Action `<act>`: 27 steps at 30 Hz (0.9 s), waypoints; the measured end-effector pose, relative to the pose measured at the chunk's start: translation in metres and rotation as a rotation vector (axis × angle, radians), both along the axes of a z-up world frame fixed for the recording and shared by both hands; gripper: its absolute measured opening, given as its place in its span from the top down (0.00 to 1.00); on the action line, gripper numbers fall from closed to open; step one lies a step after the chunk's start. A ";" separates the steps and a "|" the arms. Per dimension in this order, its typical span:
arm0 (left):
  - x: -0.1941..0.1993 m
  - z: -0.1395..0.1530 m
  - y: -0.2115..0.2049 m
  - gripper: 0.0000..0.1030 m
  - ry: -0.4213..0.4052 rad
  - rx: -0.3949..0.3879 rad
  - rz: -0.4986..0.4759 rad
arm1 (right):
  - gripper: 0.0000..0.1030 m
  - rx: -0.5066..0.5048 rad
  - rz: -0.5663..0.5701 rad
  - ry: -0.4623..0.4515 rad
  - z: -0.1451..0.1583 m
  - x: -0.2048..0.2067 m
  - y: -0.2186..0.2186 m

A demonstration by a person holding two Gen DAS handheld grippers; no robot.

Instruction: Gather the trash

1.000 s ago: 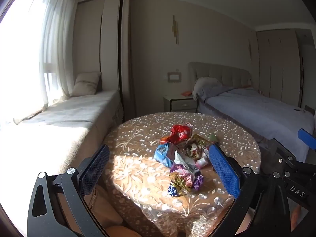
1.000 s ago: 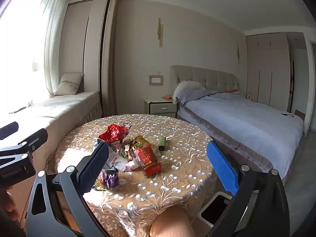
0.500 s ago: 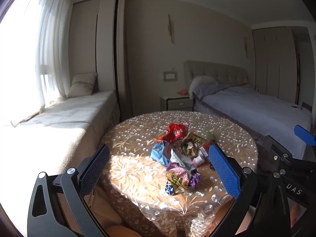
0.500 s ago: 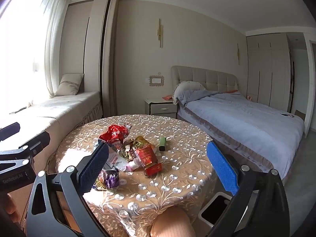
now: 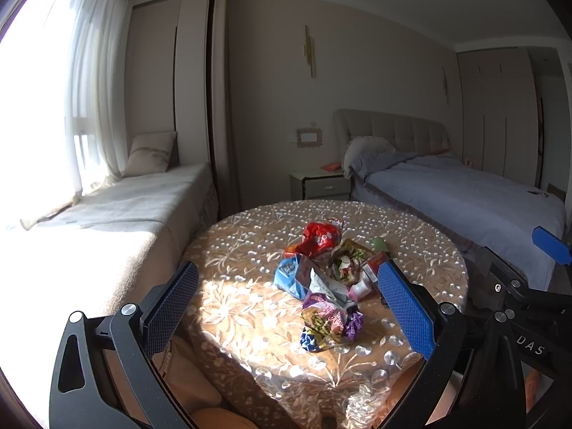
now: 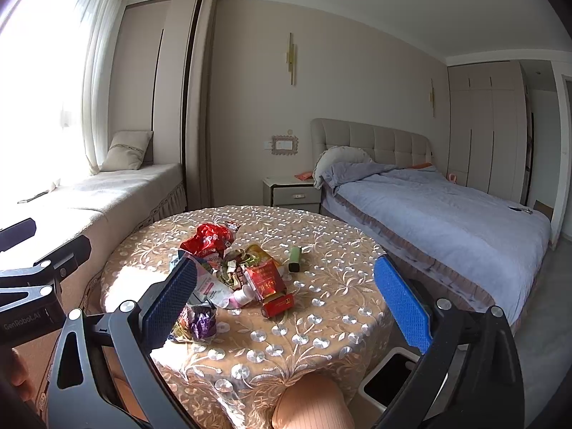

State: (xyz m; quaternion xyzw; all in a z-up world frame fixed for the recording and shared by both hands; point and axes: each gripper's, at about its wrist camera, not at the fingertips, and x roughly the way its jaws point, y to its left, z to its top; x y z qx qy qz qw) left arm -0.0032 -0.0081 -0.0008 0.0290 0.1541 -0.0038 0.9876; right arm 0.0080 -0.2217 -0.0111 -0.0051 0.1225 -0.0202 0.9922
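Both grippers, left gripper (image 5: 286, 307) and right gripper (image 6: 286, 296), hang wide and empty; we've collected nothing yet, the wrapper pile (image 6: 232, 271) sits mid-tablecloth (image 6: 321, 321), bin (image 6: 389, 379) below its near edge.

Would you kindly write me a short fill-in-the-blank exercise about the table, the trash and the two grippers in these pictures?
1. The pile of wrappers lies on a ____ table with a floral cloth.
2. The crumpled wrapper at the far end of the pile is ____ in colour.
3. The left gripper and right gripper both have their jaws ____ and hold nothing.
4. The small green lighter lies apart from the pile, on the side nearer the ____.

Missing words: round; red; open; bed
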 end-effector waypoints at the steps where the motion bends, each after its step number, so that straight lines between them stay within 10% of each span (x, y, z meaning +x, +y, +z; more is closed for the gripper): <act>1: 0.000 -0.001 0.001 0.05 0.000 0.000 0.000 | 0.04 0.001 -0.001 0.001 0.000 0.000 0.000; 27: 0.000 -0.003 -0.002 0.05 0.009 0.014 -0.002 | 0.04 0.007 0.003 0.017 -0.001 0.000 -0.002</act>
